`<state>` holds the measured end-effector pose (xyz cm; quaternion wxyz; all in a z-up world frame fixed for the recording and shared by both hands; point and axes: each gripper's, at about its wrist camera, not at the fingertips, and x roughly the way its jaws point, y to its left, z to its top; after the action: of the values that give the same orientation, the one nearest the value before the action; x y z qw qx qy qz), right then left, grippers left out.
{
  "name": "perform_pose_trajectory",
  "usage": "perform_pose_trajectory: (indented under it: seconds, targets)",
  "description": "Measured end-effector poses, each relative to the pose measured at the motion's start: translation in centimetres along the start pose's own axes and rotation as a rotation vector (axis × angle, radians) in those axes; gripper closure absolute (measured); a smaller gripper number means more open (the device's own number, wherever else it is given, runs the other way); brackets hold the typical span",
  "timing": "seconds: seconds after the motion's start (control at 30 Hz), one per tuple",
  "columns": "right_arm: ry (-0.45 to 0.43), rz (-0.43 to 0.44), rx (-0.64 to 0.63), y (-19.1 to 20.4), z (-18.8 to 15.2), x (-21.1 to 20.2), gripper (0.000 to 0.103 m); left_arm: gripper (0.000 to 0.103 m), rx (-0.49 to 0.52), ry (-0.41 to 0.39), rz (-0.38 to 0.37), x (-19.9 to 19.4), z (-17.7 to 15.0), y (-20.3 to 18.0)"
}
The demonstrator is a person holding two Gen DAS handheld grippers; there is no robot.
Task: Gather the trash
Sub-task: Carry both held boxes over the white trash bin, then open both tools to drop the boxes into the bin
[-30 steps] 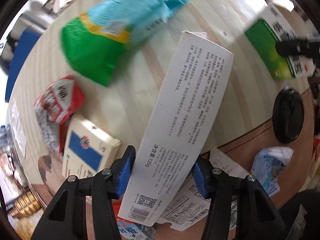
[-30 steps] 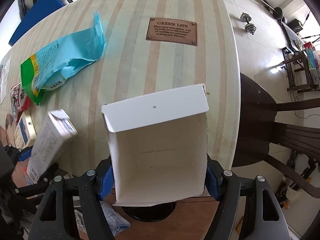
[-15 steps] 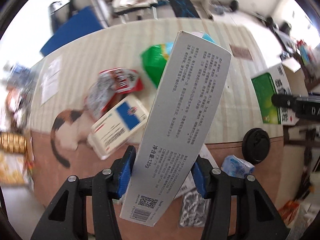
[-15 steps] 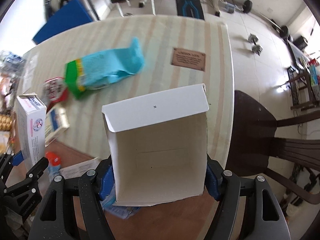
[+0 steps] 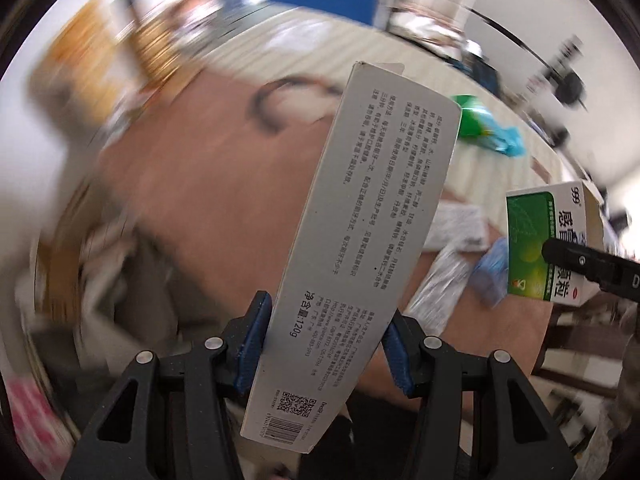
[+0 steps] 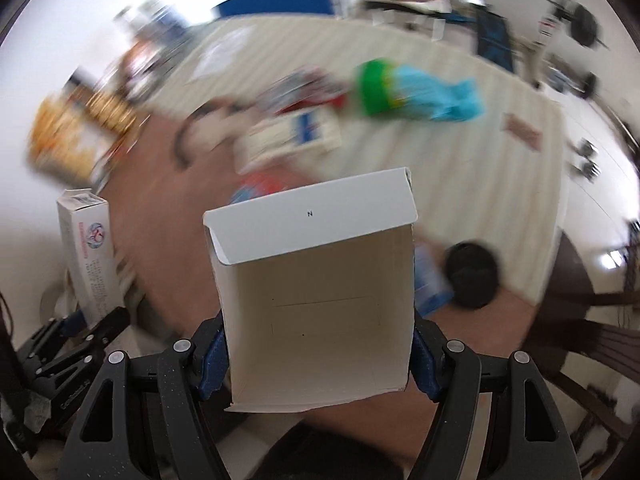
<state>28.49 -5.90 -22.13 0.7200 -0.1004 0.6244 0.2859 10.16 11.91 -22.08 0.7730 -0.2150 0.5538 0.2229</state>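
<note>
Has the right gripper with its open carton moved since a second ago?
Yes. The right gripper, shut on the open carton, has pulled back from the striped table: the brown plaque now looks smaller and farther.

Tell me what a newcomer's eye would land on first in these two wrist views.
In the left wrist view, a long grey cardboard box printed with black text fills the centre, clamped between the left gripper. In the right wrist view, an open white carton with its flap raised sits in the right gripper. Behind both lies a blurred striped table with a green-and-blue plastic bag.
</note>
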Motion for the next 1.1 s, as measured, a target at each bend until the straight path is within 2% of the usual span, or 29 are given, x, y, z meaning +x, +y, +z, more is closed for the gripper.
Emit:
perform_pose_trajectory:
  seconds: [0.03, 0.17, 0.27, 0.3, 0.43, 0.53, 0.6, 0.73, 0.77, 0.8, 0.83, 0.9, 1.03, 1.07, 1.1]
  targets:
    - [0.020, 0.018, -0.034, 2.0, -1.4, 0.5, 0.028, 0.053, -0.065, 0.013, 0.000, -0.2, -2.4, 2.9]
    - [0.127, 0.062, -0.178, 9.6, -7.3, 4.2, 0.028, 0.053, -0.238, 0.092, -0.003, 1.5, -9.7, 9.8]
    - [0.210, 0.064, -0.275, 14.4, -11.7, 8.7, 0.028, 0.053, -0.395, 0.187, -0.024, 5.6, -15.9, 15.5]
    - [0.238, 0.062, -0.304, 15.7, -13.1, 10.4, 0.028, 0.053, -0.431, 0.208, -0.035, 6.7, -17.1, 16.3]
    - [0.352, 0.030, -0.395, 19.7, -18.6, 19.3, 0.028, 0.054, -0.650, 0.306, -0.141, 15.7, -24.1, 22.7]
    - [0.442, 0.007, -0.425, 21.1, -22.1, 27.6, 0.028, 0.053, -0.798, 0.362, -0.150, 23.6, -28.7, 27.1]
    - [0.501, -0.013, -0.441, 21.5, -24.2, 33.6, 0.028, 0.053, -0.851, 0.376, -0.162, 27.7, -30.6, 28.9]
    - [0.557, -0.054, -0.483, 21.6, -26.7, 44.1, 0.028, 0.051, -0.936, 0.418, -0.188, 36.8, -34.8, 31.9]
    - [0.575, -0.052, -0.482, 21.5, -27.5, 46.3, 0.028, 0.049, -0.950, 0.424, -0.191, 39.0, -35.9, 32.7]
    - [0.600, -0.050, -0.482, 21.4, -28.1, 48.5, 0.028, 0.034, -0.963, 0.420, -0.194, 40.5, -36.4, 33.2]
    - [0.622, -0.053, -0.484, 21.2, -28.9, 50.7, 0.028, 0.021, -0.972, 0.420, -0.190, 41.5, -36.7, 33.5]
    - [0.659, -0.041, -0.505, 21.3, -30.1, 54.5, 0.027, 0.013, -0.985, 0.415, -0.185, 43.1, -37.2, 34.1]
    - [0.682, -0.014, -0.581, 22.4, -31.8, 58.4, 0.018, 0.013, -0.987, 0.403, -0.113, 43.7, -38.0, 34.3]
    - [0.683, -0.010, -0.602, 22.5, -32.3, 58.9, 0.012, 0.013, -0.980, 0.397, -0.069, 43.4, -38.3, 34.4]
    - [0.688, -0.008, -0.627, 22.6, -32.9, 59.3, 0.001, 0.013, -0.970, 0.382, -0.025, 42.9, -38.6, 34.4]
